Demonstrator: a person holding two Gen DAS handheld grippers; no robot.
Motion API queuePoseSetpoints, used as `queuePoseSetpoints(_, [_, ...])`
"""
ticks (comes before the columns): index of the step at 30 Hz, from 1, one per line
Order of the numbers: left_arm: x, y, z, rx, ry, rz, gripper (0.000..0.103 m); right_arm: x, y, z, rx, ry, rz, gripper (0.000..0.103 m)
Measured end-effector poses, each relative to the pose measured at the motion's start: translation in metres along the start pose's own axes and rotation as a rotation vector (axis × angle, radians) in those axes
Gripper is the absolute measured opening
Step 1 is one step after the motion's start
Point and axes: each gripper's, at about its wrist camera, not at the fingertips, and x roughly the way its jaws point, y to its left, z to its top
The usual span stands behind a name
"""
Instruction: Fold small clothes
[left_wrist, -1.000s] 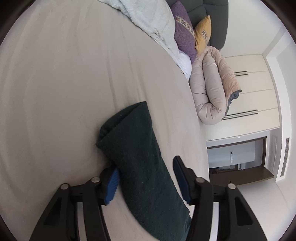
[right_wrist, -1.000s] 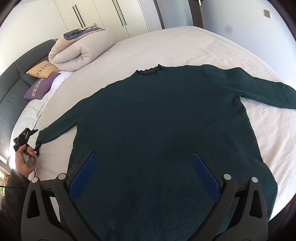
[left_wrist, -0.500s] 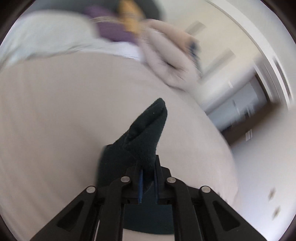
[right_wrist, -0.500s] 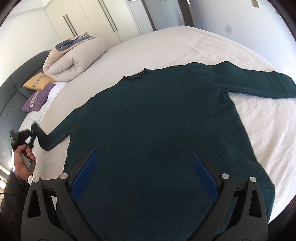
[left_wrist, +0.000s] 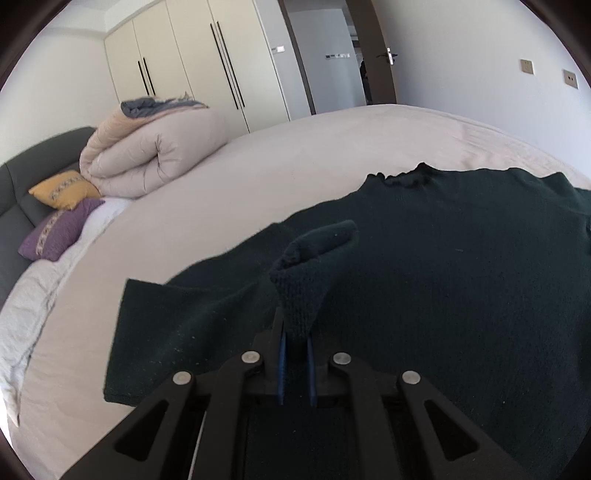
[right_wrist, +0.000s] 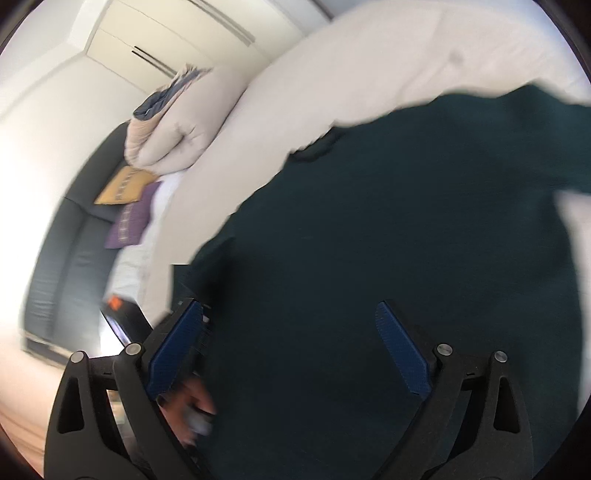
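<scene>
Left gripper (left_wrist: 295, 354) pinches sweater cuff (left_wrist: 314, 266) at lower centre; right gripper (right_wrist: 291, 354) jaws closing (nothing between) above dark green sweater (right_wrist: 406, 221).

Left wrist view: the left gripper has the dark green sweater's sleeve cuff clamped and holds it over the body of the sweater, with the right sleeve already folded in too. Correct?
Not quite. The left gripper does clamp the sleeve cuff over the sweater, but the right wrist view shows the right sleeve spread out, not folded in.

Dark green sweater (right_wrist: 388, 240) spread on pale bed (right_wrist: 369, 62), filling near right; right gripper (right_wrist: 284, 347) over it, jaws wide and closing, nothing between; rolled duvet (right_wrist: 173, 125), yellow cushion (right_wrist: 123, 186), purple cushion (right_wrist: 131, 221) far left; view blurred
</scene>
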Motion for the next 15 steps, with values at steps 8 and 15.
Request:
queuePoseSetpoints(8, [-0.009,-0.023,0.002,0.146,-0.067,0.067,0.009,0.147,0.015,0.04,0.198,0.266,0.221,0.083])
queuePoseSetpoints(15, [-0.009,-0.027,-0.001,0.175,-0.075,0.067,0.01,0.22,0.036,0.048,0.182,0.359,0.234,0.076])
